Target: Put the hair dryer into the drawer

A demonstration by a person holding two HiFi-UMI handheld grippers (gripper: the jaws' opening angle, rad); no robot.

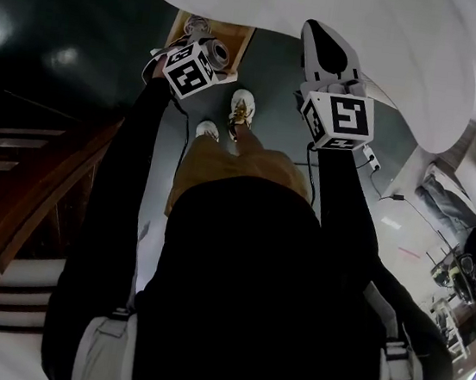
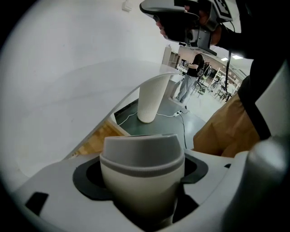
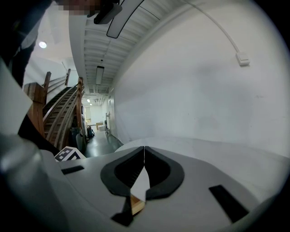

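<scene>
Smooth, matt plastic hair dryer (image 2: 141,179)

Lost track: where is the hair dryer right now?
The hair dryer is clamped in the left gripper's jaws, lower middle of the left gripper view; in the head view, upper left above a wooden surface.

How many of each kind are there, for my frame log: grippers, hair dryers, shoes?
grippers: 2, the left gripper and the right gripper
hair dryer: 1, held in the left fingers
white shoes: 2
total: 5
</scene>
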